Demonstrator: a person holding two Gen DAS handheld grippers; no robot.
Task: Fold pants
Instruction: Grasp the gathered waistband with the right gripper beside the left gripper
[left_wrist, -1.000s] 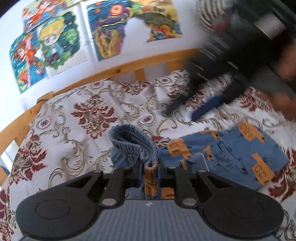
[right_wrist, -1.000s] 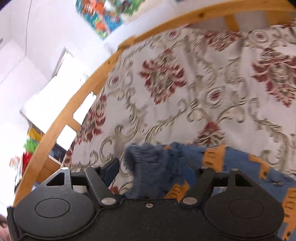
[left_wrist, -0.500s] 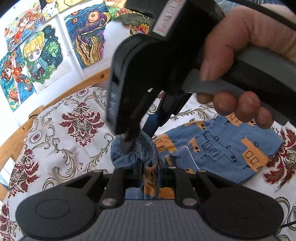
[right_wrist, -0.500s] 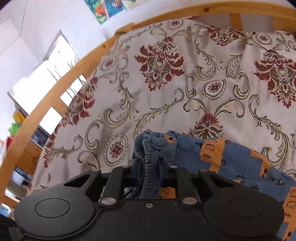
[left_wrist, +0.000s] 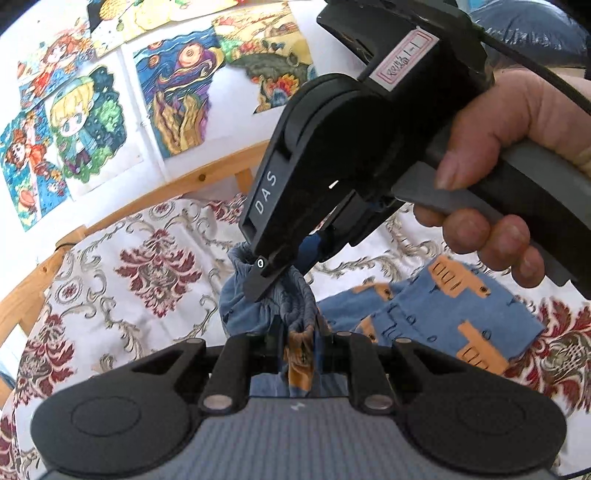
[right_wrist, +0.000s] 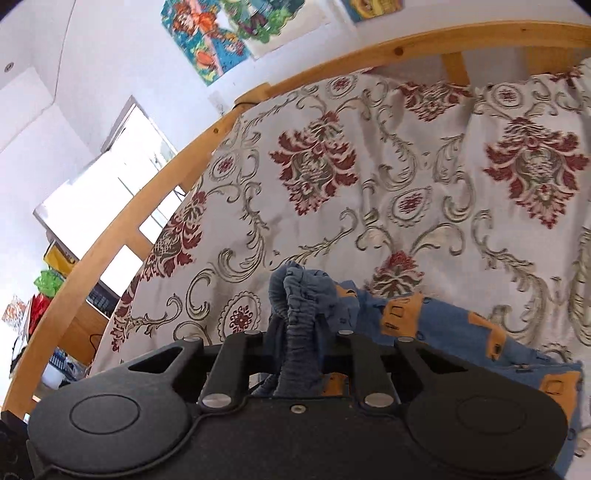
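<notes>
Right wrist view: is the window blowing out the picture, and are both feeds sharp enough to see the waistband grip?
Right wrist view: the window is blown out white at the left, yet the pants and bedspread stay evenly lit and sharp; the bed rail bows from fisheye. Left wrist view: sharp too, but the right gripper and the hand fill the upper right.

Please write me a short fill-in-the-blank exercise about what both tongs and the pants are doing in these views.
1. The left tongs are shut on the blue and ____ pants.
2. The right tongs pinch the gathered ____ of the pants.
3. The pants lie on a floral bedspread inside a ____ bed frame.
4. The person's hand holds the right tongs by a ____ handle.

Missing words: orange; waistband; wooden; grey
</notes>
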